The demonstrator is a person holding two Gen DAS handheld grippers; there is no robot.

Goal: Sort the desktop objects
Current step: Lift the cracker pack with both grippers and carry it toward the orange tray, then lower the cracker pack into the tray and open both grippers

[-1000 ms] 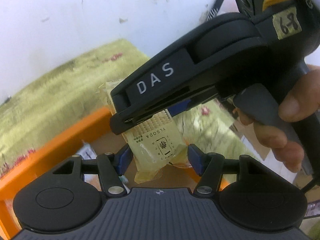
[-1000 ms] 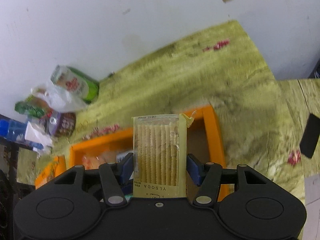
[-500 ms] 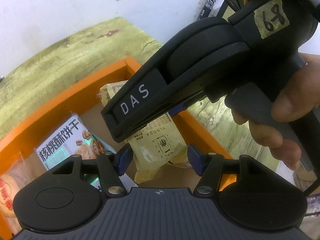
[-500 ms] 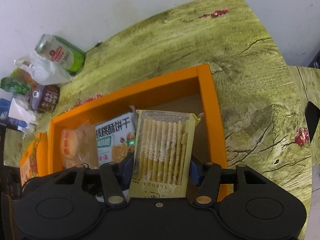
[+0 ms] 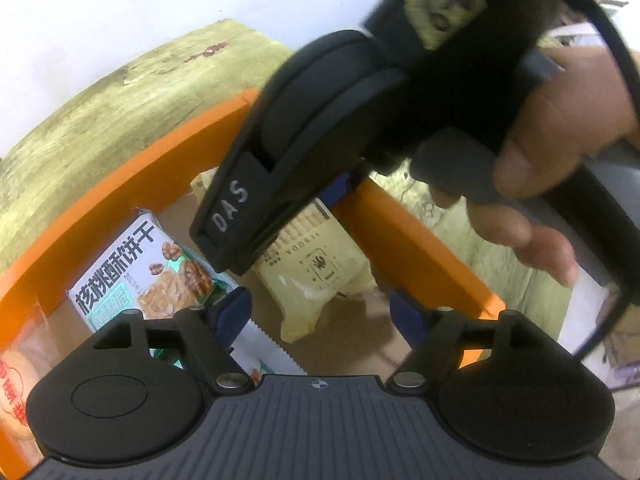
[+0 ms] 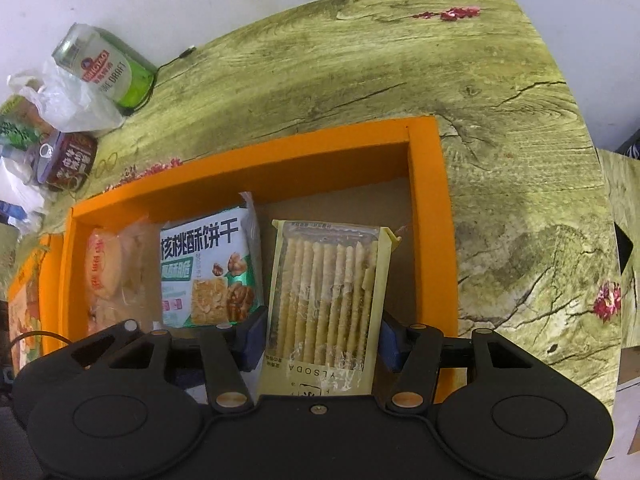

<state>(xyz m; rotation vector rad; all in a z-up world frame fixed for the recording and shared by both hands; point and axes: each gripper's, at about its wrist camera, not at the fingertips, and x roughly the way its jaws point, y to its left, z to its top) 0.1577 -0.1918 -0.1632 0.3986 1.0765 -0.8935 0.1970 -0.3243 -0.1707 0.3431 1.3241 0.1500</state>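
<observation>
My right gripper (image 6: pixel 322 338) is shut on a yellow cracker packet (image 6: pixel 328 300) and holds it low over the right end of the orange tray (image 6: pixel 430 216). In the left wrist view the same packet (image 5: pixel 316 268) hangs under the right gripper's black housing (image 5: pixel 280 200), which a hand (image 5: pixel 560 128) grips. My left gripper (image 5: pixel 320 316) sits just below the packet's bottom end. Its jaws are opening, and the blue pads (image 5: pixel 232 312) stand apart from the packet on both sides. A walnut biscuit packet (image 6: pixel 208 268) and a clear bag of round pastry (image 6: pixel 108 276) lie in the tray to the left.
At the table's far left, by the white wall, stand a green can (image 6: pixel 104 68), a white plastic bag (image 6: pixel 68 104) and a brown tin (image 6: pixel 68 164). A second orange tray (image 6: pixel 24 292) adjoins on the left. The green wood-grain table (image 6: pixel 520 200) ends at the right.
The left gripper's jaws have spread off the packet's lower end. Both grippers have come down, and the packet is now low inside the tray's right end.
</observation>
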